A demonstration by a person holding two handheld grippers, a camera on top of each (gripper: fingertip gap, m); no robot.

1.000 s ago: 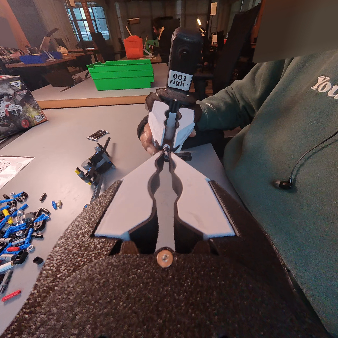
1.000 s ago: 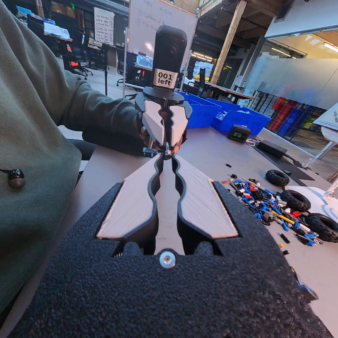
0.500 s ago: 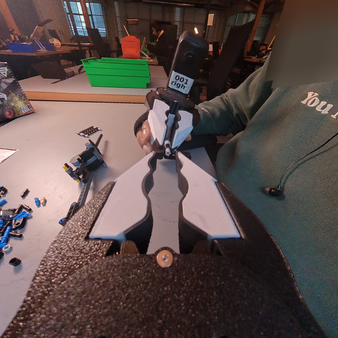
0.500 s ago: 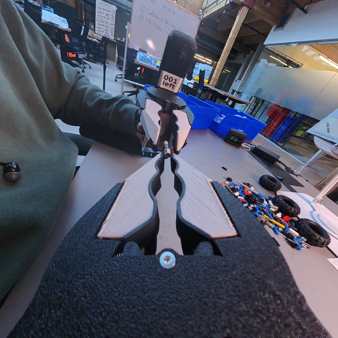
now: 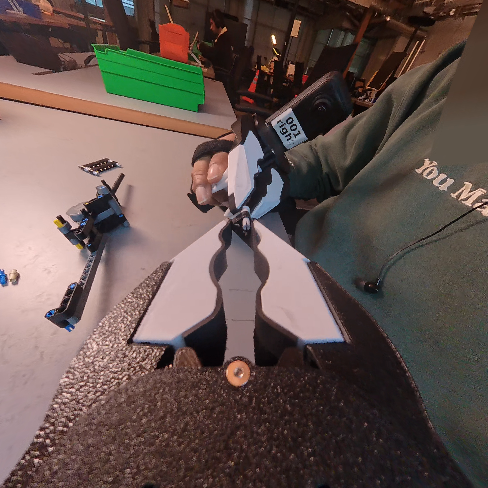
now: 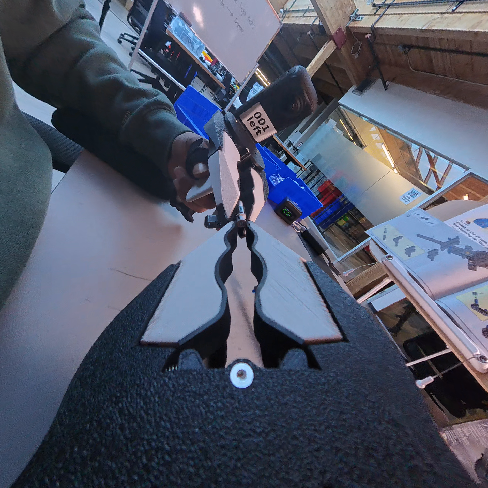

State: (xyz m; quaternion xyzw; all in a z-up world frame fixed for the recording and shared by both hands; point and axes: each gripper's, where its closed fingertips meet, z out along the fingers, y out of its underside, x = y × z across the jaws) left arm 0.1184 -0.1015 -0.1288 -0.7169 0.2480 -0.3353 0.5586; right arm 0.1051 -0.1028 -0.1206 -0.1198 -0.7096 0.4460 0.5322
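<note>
My left hand-held gripper and right hand-held gripper meet tip to tip above the grey surface, each nearly closed and pinching one end of a small black-and-grey pin-and-connector piece. A half-built black and grey brick assembly lies well apart to the left. Both tools are tilted, so I judge twisting could pop the piece loose.

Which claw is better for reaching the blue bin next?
Left, probably: the blue bin sits just behind the left gripper, while the right gripper faces it from farther off. Both look shut on a small part, though.
</note>
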